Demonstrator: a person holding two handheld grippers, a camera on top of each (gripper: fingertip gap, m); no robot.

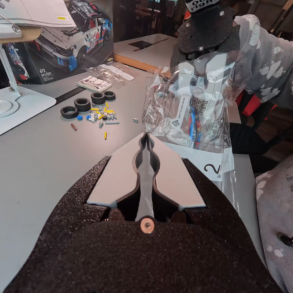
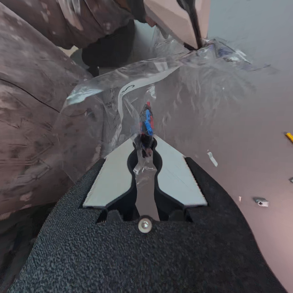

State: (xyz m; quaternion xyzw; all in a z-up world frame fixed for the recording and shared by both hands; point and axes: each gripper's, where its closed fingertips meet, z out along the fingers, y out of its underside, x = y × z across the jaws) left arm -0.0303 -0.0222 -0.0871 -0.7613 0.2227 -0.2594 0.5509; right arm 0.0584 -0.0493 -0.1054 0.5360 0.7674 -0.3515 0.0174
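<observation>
Bag point(image 1: 188, 109): clear plastic, printed with text, a code square and a white strip; held up above the grey counter point(image 1: 47, 158), stretched between the two grippers. Contents: a small cluster of blue, red and black parts point(image 1: 195, 131), gathered in the bag's lower fold; exact pieces cannot be told through the film.

Left gripper point(image 1: 146, 134): jaws clenched on one corner of the bag, tips pressed together with the film pinched between them.

Right gripper point(image 2: 145, 142): jaws closed on the bag's other end, gripping bunched film and some of the coloured parts point(image 2: 148, 122) inside it. In the left wrist view it shows as a black body point(image 1: 206, 31) at the bag's upper edge, beside a grey patterned sleeve point(image 1: 261, 55).

Counter, loose items, well apart from the bag:
- four black tyres point(image 1: 82, 103), grouped.
- heap of small yellow, grey and blue parts point(image 1: 101, 114), just beside the tyres.
- stray pieces around the heap: a yellow pin point(image 1: 105, 135), a brown pin point(image 1: 73, 127), a grey connector point(image 1: 135, 120), a thin teal axle point(image 1: 112, 123).
- folded sticker sheet point(image 1: 94, 84).
- second clear bag point(image 1: 111, 73), lying flat, behind the sheet.
- dark box point(image 1: 63, 47) picturing a race car, standing at the back.
- white stand point(image 1: 15, 98) holding an open booklet point(image 1: 39, 14), left edge.
</observation>
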